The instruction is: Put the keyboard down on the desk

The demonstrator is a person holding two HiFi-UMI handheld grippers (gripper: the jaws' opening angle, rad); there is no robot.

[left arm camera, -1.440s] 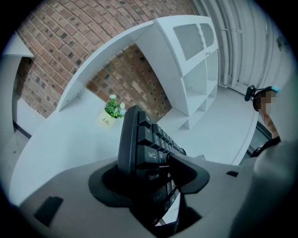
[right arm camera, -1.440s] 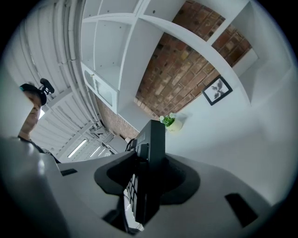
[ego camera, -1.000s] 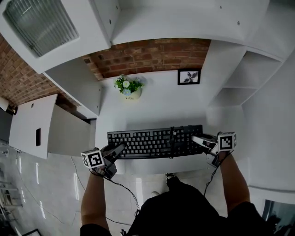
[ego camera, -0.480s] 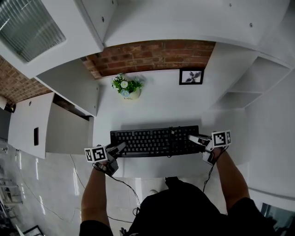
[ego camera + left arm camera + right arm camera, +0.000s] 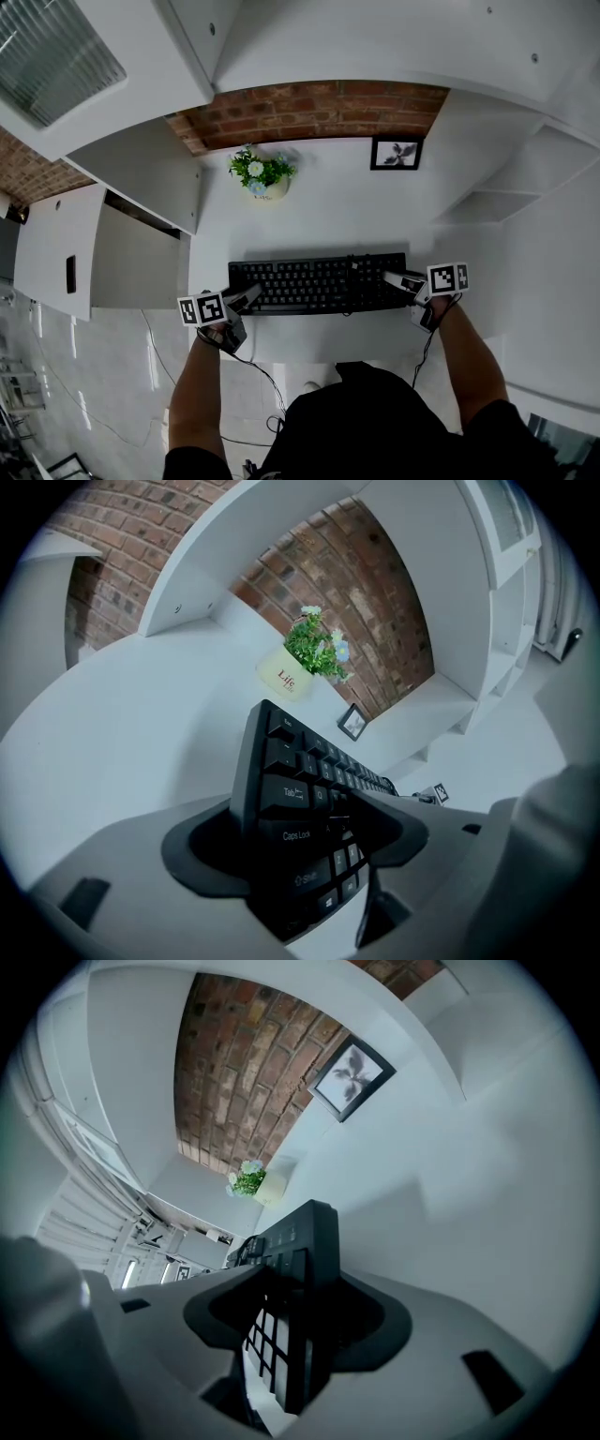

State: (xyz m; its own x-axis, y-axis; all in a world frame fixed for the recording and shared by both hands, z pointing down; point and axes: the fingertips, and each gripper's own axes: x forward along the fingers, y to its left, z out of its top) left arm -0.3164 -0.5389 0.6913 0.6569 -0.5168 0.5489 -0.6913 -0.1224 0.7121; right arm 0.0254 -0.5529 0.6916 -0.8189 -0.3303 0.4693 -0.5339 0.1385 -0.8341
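Keyboard between jaws (just opening): left hand-held gripper, right hand-held gripper.

I count two grippers: the left gripper and the right gripper. Each carries one marker cube, so two cubes in all. Both pairs of jaws have just been opening. There is one black keyboard, with one end between each pair of jaws. On the one white desk, one potted plant sits beyond the left gripper and one framed picture stands beyond the right gripper. There are two forearms, one behind each gripper.
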